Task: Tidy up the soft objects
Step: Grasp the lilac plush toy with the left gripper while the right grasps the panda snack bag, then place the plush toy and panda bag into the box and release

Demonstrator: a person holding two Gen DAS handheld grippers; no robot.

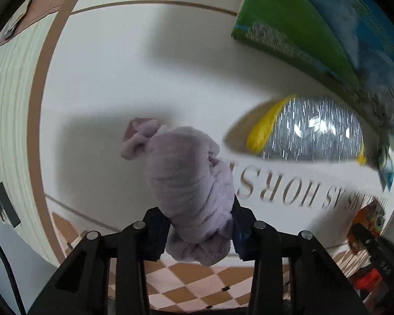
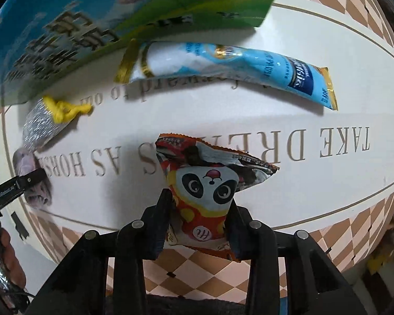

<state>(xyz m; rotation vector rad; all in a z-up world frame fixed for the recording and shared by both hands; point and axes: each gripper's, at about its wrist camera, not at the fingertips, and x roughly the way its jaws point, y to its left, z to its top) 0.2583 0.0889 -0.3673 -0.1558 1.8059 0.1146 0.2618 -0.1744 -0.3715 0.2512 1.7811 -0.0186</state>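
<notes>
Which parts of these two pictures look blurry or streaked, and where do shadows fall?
Left wrist view: the silver pouch and big green-blue bag are motion-streaked, while the lilac towel stays sharp and throws a soft shadow leftward. Right wrist view: the panda snack bag is crisp, the big bag's print smeared.

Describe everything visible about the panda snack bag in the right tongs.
The panda snack bag is a crinkled, glossy foil-like pouch, red-orange with yellow spots and a white panda face. The right tongs pinch its lower half from both sides, holding it upright above the white mat. Its serrated top edge is bent and splayed.
</notes>
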